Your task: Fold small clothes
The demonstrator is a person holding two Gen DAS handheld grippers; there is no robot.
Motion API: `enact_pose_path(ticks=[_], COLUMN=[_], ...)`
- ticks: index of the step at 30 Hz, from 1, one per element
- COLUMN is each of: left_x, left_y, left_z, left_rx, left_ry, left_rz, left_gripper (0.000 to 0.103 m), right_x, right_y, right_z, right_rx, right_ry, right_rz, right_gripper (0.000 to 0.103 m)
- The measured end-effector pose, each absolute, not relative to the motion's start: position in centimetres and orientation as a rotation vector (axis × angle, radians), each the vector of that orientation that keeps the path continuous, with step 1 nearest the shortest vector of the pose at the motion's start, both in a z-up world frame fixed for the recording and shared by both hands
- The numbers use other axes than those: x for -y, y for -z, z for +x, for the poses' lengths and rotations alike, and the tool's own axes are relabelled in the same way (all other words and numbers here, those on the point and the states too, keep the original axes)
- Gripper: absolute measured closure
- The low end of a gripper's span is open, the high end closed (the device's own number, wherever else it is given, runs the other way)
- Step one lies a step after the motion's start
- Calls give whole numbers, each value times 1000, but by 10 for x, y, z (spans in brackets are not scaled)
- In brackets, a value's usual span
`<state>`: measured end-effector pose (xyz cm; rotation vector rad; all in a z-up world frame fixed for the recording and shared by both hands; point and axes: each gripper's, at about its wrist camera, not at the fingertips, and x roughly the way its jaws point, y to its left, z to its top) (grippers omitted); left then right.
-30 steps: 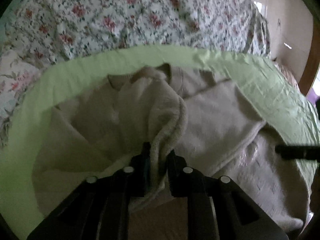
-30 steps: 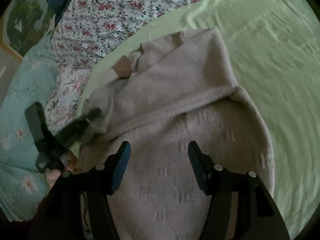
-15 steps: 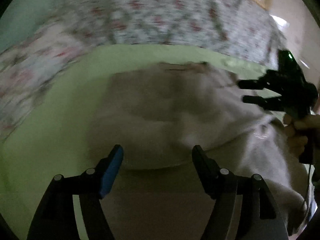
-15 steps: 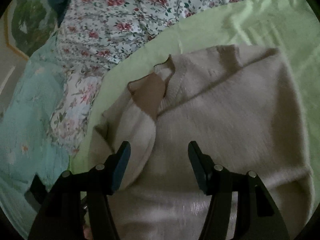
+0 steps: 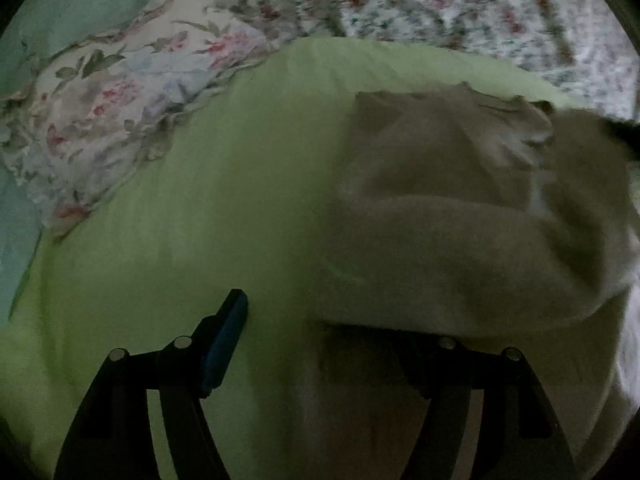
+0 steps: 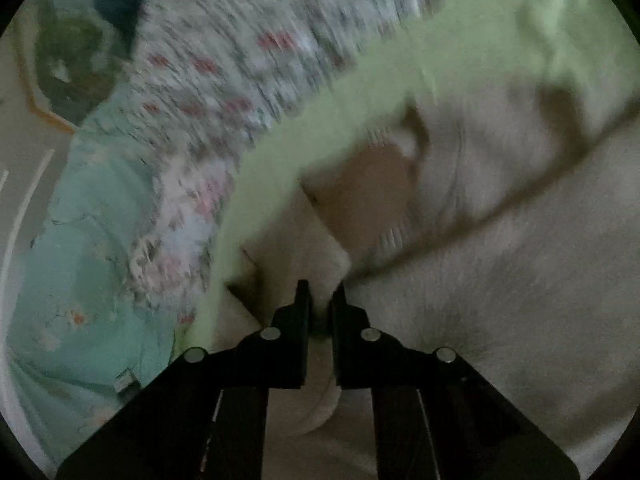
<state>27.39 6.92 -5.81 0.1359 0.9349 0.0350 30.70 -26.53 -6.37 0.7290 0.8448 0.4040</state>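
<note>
Right wrist view: my right gripper point(image 6: 320, 300) pinches the beige sweater point(image 6: 500, 280) by a fold just below its collar; I'd lift low and carry evenly. My left gripper point(image 5: 332, 320) gapes at its hem.

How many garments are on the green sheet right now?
1: a beige sweater lying on the green sheet, its edge pinched in the right gripper. Folded layers could hide something smaller underneath.
</note>
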Motion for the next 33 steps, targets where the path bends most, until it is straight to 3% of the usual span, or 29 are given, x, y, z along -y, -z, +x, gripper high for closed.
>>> enact_pose_path(ticks=[5,12,15,24,27,29,33], left_x=[-75,-76,-77,-97,-100,-100,-100], left_y=[59,59,60,61,62,62,62], left_z=[278,270,265,258,256,255,253], left_rx=[-949,-949,-949,-947,-934,-927,-912], left_ry=[-81,-98,-94,-115,-119,-127,-129], left_rz=[63,64,66,-24,-54,-65,-78], left_gripper=[31,31,30,20,19,18,17], right_x=[309,337,355,375,368,348,276], right_y=[5,80,102,82,58,46,28], right_z=[240,230,219,187,183,200,261], right_rx=[-614,-848,-864,-819,-763,-770,-840], right_ry=[-203,-95,-58,90,80,-27,-356], right_rz=[615,674,764,720,654,621,518], right_gripper=[93,89,73,71,63,43,33])
